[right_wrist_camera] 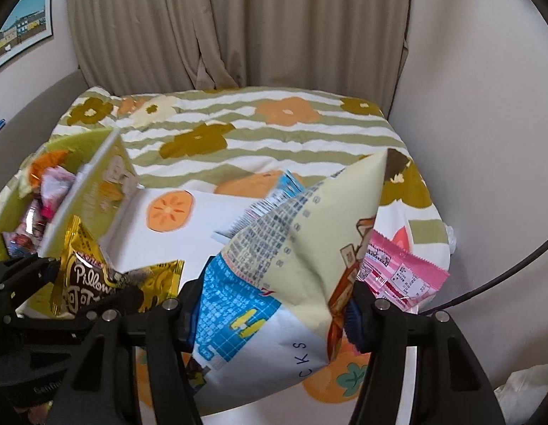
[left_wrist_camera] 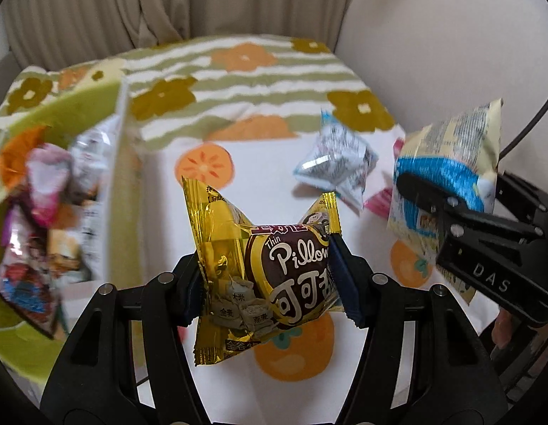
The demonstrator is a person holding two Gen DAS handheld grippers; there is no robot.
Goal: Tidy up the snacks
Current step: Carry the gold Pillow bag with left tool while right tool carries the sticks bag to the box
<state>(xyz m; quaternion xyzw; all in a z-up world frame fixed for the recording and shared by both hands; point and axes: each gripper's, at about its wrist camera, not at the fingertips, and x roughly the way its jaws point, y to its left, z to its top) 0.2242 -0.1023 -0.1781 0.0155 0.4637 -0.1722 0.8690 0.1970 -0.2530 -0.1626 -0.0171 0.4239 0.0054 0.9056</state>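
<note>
My left gripper (left_wrist_camera: 265, 276) is shut on a gold "Pillow" snack packet (left_wrist_camera: 274, 272) and holds it above the table; the packet also shows in the right wrist view (right_wrist_camera: 93, 279). My right gripper (right_wrist_camera: 274, 315) is shut on a large cream and blue snack bag (right_wrist_camera: 295, 258), lifted off the table; in the left wrist view the bag (left_wrist_camera: 451, 166) hangs at the right in that gripper (left_wrist_camera: 447, 209). A green box (left_wrist_camera: 72, 106) at the left holds several snack packets (left_wrist_camera: 43, 184). The box also shows in the right wrist view (right_wrist_camera: 96, 191).
A silver and blue packet (left_wrist_camera: 337, 166) and a pink packet (right_wrist_camera: 401, 276) lie on the flowered tablecloth (left_wrist_camera: 238, 81). Curtains hang behind the table, a wall stands at the right. A cable (right_wrist_camera: 514, 276) runs along the right side.
</note>
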